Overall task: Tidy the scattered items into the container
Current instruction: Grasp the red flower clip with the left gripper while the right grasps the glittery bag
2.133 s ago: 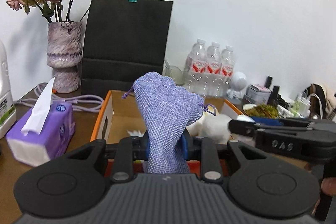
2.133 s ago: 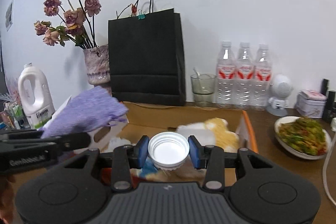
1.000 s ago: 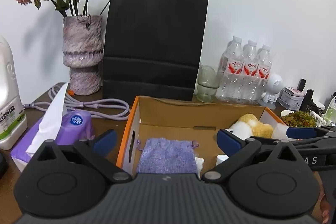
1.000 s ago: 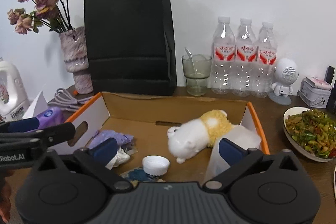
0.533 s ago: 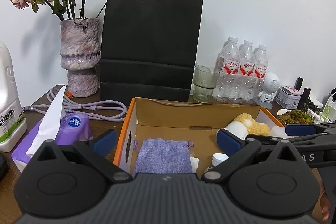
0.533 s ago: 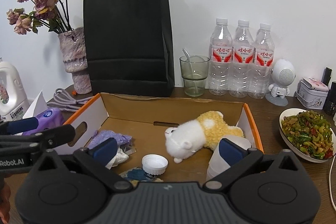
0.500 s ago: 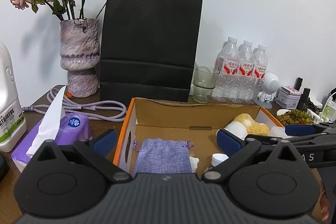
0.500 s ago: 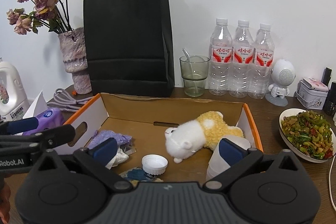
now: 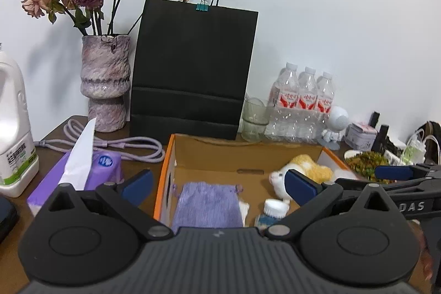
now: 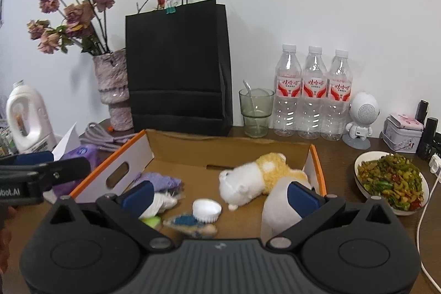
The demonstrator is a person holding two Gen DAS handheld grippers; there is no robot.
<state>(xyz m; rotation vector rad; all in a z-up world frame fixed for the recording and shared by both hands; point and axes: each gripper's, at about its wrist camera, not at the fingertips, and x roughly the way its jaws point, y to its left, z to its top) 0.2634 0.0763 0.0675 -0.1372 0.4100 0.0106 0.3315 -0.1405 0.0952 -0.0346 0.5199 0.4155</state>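
Note:
An open cardboard box (image 9: pixel 248 156) (image 10: pixel 220 153) with an orange rim stands on the brown table. In it lie a purple cloth pouch (image 9: pixel 206 208) (image 10: pixel 162 181), a white and yellow plush toy (image 9: pixel 303 175) (image 10: pixel 259 181), a small bottle with a white cap (image 9: pixel 273 210) (image 10: pixel 206 208), a white bottle (image 10: pixel 278 208) and a crumpled white wrapper (image 10: pixel 162 203). My left gripper (image 9: pixel 217 186) is open and empty above the box's near left side. My right gripper (image 10: pixel 220 193) is open and empty above the box's near edge.
Behind the box stand a black paper bag (image 9: pixel 193 68), a vase of dried roses (image 9: pixel 106 81), a glass (image 10: pixel 256 112) and three water bottles (image 10: pixel 314 92). A purple tissue pack (image 9: pixel 80 175) and a white jug (image 9: pixel 13 134) are at the left, a food plate (image 10: pixel 391 181) at the right.
Since two seconds ago both grippers have opened: the pouch and the white-capped bottle now lie in the box. Both grippers have since drawn back slightly.

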